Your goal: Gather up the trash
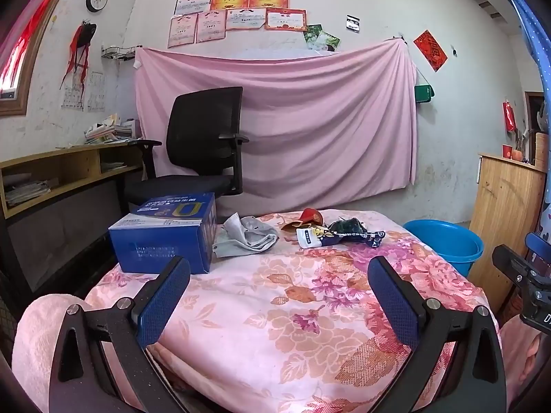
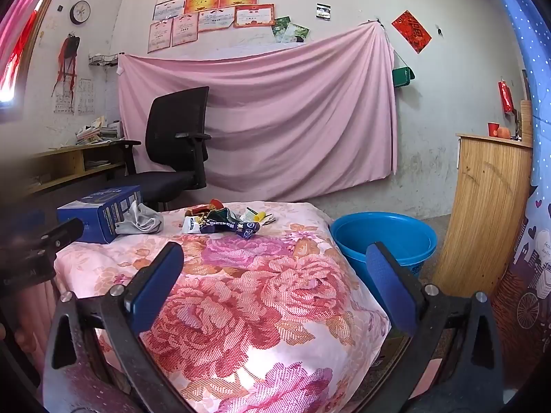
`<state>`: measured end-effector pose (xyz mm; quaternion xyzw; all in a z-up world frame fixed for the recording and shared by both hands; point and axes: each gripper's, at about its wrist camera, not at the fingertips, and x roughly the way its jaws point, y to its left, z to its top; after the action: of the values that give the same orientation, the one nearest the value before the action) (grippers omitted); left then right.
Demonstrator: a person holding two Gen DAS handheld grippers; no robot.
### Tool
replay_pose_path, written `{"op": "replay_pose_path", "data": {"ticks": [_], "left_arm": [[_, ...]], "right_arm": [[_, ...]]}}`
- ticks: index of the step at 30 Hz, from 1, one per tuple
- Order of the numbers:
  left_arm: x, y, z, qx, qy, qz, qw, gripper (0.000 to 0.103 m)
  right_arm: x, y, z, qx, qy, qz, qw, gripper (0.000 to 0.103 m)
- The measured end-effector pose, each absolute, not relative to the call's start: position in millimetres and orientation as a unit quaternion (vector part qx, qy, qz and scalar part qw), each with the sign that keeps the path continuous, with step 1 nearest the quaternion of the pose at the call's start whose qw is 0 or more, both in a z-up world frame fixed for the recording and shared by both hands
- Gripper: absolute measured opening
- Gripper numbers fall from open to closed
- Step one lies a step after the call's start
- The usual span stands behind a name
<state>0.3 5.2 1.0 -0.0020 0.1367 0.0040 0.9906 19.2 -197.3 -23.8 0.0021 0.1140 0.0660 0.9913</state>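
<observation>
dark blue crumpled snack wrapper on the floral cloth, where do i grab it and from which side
Probably pinch the dark blue crumpled snack wrapper at its raised, bunched middle, coming from above and the near side with the open right gripper. It lies low on the floral tablecloth, with other scraps crowding behind it.

My left wrist camera low over the floral cloth (image 1: 275,309), facing the pink sheet (image 1: 275,120), my right one alongside, nearer the blue bucket (image 2: 382,237), both sharing wrappers (image 1: 339,234), chair (image 1: 203,144).
</observation>
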Motion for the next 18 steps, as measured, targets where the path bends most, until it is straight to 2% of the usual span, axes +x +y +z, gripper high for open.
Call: {"op": "replay_pose_path", "data": {"ticks": [18], "left_arm": [[0.5, 4.3, 0.8, 0.001, 0.135, 0.004, 0.991, 0.101]], "right_arm": [[19.5, -197.9, -23.8, 0.003, 0.114, 0.066, 0.991, 0.103]]}}
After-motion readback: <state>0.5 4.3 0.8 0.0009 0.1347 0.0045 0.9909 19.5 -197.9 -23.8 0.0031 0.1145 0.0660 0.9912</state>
